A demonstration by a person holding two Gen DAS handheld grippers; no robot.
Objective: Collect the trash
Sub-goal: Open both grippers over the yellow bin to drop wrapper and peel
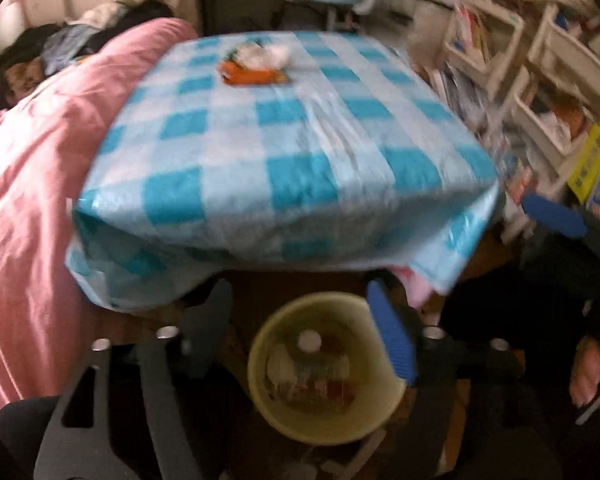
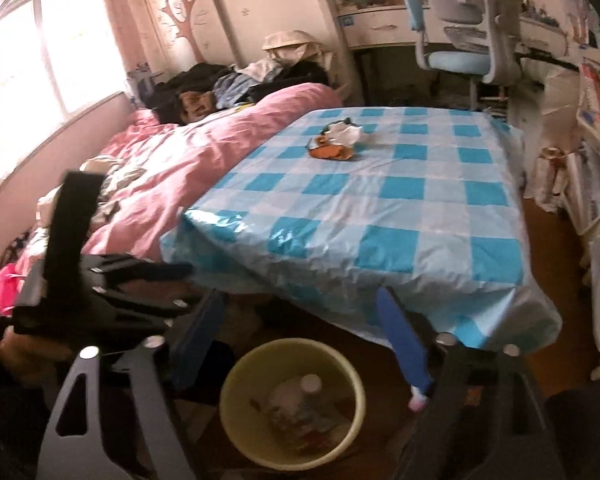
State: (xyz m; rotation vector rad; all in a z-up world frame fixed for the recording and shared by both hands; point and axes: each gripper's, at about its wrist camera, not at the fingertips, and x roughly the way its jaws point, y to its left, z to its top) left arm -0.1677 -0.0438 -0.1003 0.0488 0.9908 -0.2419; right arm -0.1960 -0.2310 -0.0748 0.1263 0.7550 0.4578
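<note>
Both grippers hover over the yellow waste bin (image 1: 324,376) on the floor at the near edge of the worktop (image 1: 284,152), which wears a blue-and-white checked cloth. The left gripper (image 1: 300,344) has its fingers spread wide with nothing between them — the bin's mouth shows straight through the gap. Same for the right gripper (image 2: 304,344): fingers apart, empty, the bin below and just ahead. No earlier picture to compare, so only the present state goes down. The bin already holds trash — a white-capped bottle (image 2: 310,386), crumpled wrappers and paper, details too blurred to name further. So part of the job looks done. What is left: a small pile on the far half of the worktop — an orange wrapper (image 2: 332,153) with a crumpled white tissue (image 2: 346,133) on or against it, well apart from both grippers. In the left wrist view the same pile sits near the far edge. The pink duvet (image 2: 188,160) on the bed beside the worktop carries clothes, not obviously trash. My judgement: roughly mid-task, next is a reach across the worktop for that pile.
</note>
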